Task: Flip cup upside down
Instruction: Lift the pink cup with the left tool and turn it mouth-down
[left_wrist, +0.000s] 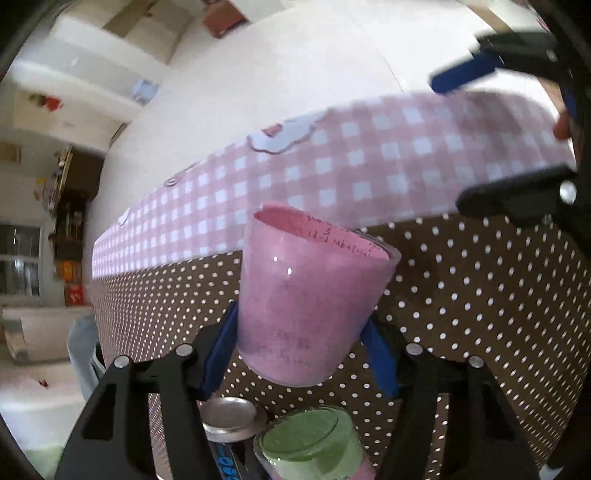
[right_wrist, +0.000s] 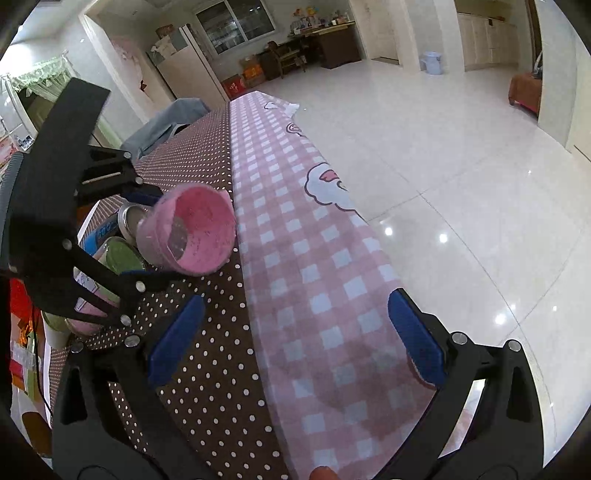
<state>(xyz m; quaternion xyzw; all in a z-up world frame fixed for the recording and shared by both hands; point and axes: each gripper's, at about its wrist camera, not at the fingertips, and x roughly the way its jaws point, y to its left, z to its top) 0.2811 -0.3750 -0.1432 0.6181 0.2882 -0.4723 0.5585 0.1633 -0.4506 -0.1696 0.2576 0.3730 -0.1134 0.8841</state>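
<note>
A clear cup lined with pink paper (left_wrist: 310, 295) sits between my left gripper's blue pads (left_wrist: 218, 354). My left gripper (left_wrist: 299, 354) is shut on the cup and holds it lifted above the brown dotted cloth (left_wrist: 480, 295). In the right wrist view the cup (right_wrist: 192, 232) is tilted on its side, mouth facing the camera, held by the left gripper (right_wrist: 147, 236). My right gripper (right_wrist: 295, 336) is open and empty over the table's pink checked edge (right_wrist: 314, 295). It also shows at the upper right of the left wrist view (left_wrist: 461, 140).
Below the held cup stand a green-lined cup (left_wrist: 314, 446) and a metal can (left_wrist: 231, 417). They also show in the right wrist view, green-lined cup (right_wrist: 123, 254), can (right_wrist: 131, 218). The table edge drops to a glossy tiled floor (right_wrist: 461, 166). A grey chair (right_wrist: 173, 118) stands at the far end.
</note>
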